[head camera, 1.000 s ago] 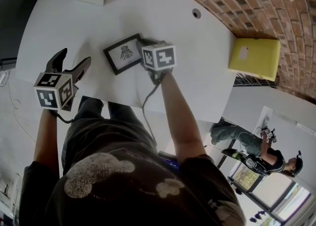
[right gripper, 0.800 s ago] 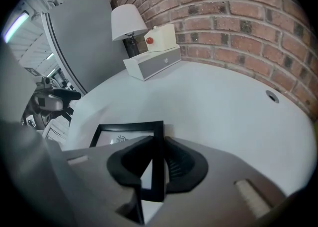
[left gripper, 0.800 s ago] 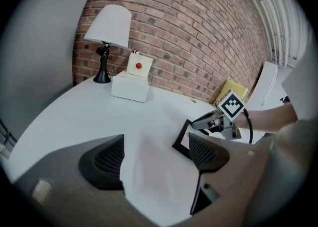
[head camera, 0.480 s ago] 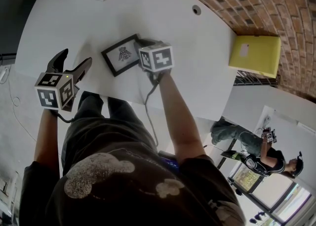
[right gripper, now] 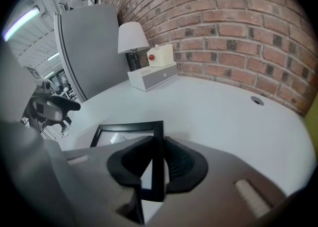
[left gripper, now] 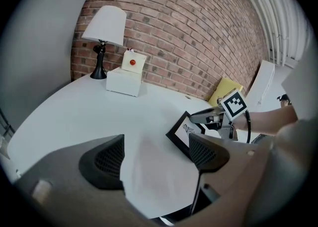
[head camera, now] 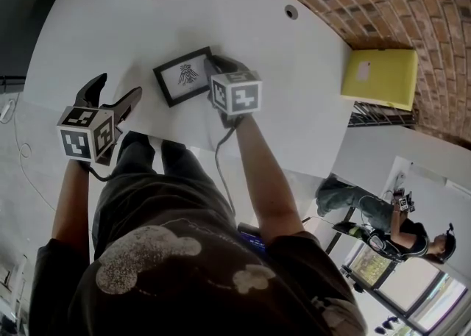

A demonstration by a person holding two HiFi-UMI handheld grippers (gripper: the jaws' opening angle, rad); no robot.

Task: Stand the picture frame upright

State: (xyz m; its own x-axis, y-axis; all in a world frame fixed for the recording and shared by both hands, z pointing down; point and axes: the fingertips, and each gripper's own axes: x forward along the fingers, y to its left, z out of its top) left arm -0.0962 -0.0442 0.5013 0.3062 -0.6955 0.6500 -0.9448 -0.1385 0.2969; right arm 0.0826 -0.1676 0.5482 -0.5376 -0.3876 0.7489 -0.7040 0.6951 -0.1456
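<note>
The picture frame, black with a white mat and a small dark drawing, is near the table's front in the head view. My right gripper is shut on its right border; in the right gripper view the two pads pinch that black border, while the rest of the frame stretches away to the left. In the left gripper view the frame looks tilted, its held side raised a little. My left gripper is open and empty left of the frame, over the table edge.
A white box with a red knob and a lamp stand at the table's far side by the brick wall. A cable hole is in the tabletop. A yellow object is beyond the table's right edge.
The right gripper and the frame have shifted slightly away from me. The left gripper has drifted a little toward the frame, still open.
</note>
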